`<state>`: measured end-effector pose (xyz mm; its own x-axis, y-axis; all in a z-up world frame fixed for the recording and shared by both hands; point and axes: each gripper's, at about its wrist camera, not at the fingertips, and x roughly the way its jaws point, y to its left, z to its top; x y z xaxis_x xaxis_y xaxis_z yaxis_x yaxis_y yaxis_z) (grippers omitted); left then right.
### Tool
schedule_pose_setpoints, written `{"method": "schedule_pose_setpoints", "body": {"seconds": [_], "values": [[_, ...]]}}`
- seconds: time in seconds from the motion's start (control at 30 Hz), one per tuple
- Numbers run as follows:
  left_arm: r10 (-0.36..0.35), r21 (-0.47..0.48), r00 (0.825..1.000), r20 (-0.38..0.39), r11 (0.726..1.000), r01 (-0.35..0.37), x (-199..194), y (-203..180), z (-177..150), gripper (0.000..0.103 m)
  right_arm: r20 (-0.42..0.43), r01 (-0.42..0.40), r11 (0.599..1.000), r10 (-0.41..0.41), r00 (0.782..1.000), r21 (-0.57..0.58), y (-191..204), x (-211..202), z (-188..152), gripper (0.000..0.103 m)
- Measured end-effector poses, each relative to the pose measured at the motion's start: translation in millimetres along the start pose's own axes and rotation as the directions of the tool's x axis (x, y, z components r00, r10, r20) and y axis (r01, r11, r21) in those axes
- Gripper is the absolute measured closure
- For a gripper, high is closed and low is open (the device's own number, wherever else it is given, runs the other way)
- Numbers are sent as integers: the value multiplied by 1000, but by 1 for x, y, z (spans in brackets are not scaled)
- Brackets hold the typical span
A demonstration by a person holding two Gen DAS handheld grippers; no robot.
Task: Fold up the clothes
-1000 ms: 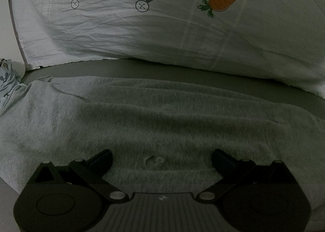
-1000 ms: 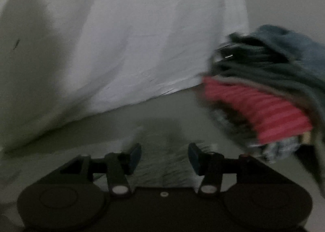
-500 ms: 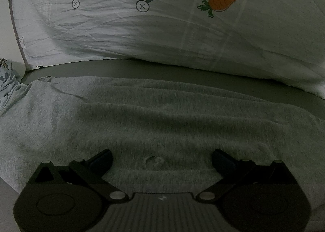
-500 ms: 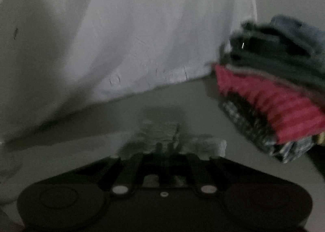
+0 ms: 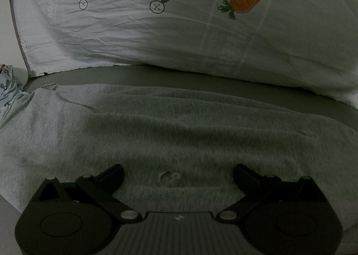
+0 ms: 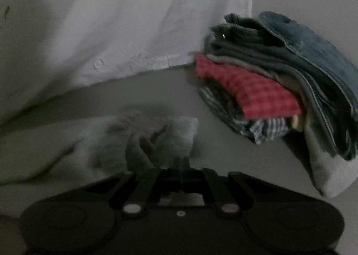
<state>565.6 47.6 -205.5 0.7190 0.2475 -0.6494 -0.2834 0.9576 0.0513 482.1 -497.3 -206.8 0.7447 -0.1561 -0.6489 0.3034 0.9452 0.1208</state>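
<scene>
The left matte black plastic two-finger gripper (image 5: 177, 173) has round side housings, a ribbed grey centre panel and silver pivot screws; the right matte black gripper (image 6: 182, 162) has matching silver screws.

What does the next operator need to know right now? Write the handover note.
Left gripper: open, hovering over the grey garment, which lies spread flat on the bed in front of the carrot-print pillow.
Right gripper: jaws have just closed, shut on a bunched edge of the grey garment.
Stack of folded clothes: to the right of the right gripper, red checked piece in the middle, denim on top.
Done: several items folded and stacked; one edge gripped.
Left: left gripper must take its edge, then fold the grey garment and stack it.
</scene>
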Motion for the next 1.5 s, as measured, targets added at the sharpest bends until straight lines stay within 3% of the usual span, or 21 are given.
{"method": "schedule_pose_setpoints", "body": {"seconds": [0.13, 0.2, 0.3, 0.37, 0.4, 0.43, 0.5, 0.53, 0.7, 0.8, 1.03, 1.2, 1.3, 1.4, 1.47, 1.5], "values": [[10, 4, 1000, 4, 1000, -10, -1, -2, -1, 0, 54, -53, 999, 53, 997, 3, 26, -10, -1, 95], [25, 18, 1000, 11, 1000, -25, -2, -5, -1, 0, 68, -58, 997, 61, 996, -52, 49, -7, 1, 84], [55, 52, 998, 25, 997, -57, -5, -12, -2, 0, 104, -48, 989, 64, 993, -142, 93, -11, -3, 62], [73, 71, 997, 18, 995, -74, -7, -16, -1, 0, 113, -71, 983, 91, 989, -170, 118, -21, -5, 38], [74, 75, 997, 6, 994, -74, -9, -17, 0, 0, 115, -86, 980, 108, 987, -177, 130, -29, -5, 35], [48, 67, 999, -24, 997, -46, -11, -13, 3, 0, 131, -88, 981, 112, 985, -174, 141, -38, -5, 31], [-47, 40, 996, -72, 998, 50, -22, 1, 6, 0, 193, -79, 981, 113, 975, -175, 160, -59, -7, 15], [-75, 19, 995, -61, 997, 76, -34, 12, 5, 0, 229, -90, 981, 128, 965, -171, 168, -69, -12, 1], [-62, -44, 998, 0, 997, 62, -83, 71, -3, 0, 182, -196, 953, 241, 953, -232, 200, -91, -40, 0], [-15, -106, 1000, -3, 994, 15, -91, 104, -7, 0, 140, -203, 923, 260, 955, -328, 219, -97, -60, 0], [55, -209, 998, 34, 977, -47, -103, 158, -21, 0, 72, -261, 893, 306, 949, -366, 243, -100, -60, 0], [102, -269, 995, -12, 958, -102, -94, 195, -29, 0, 37, -272, 863, 316, 948, -425, 267, -97, -60, 2], [138, -290, 990, -18, 947, -137, -101, 212, -29, 0, 4, -322, 849, 356, 934, -419, 284, -91, -61, 11], [173, -288, 985, -24, 942, -172, -106, 230, -27, 0, 27, -332, 843, 378, 925, -422, 304, -86, -60, 26], [201, -275, 979, -25, 940, -200, -106, 239, -25, 0, -3, -373, 831, 409, 913, -413, 320, -79, -59, 52], [216, -271, 976, -24, 938, -214, -105, 244, -23, 0, -27, -398, 817, 427, 904, -417, 331, -75, -57, 57]]}}
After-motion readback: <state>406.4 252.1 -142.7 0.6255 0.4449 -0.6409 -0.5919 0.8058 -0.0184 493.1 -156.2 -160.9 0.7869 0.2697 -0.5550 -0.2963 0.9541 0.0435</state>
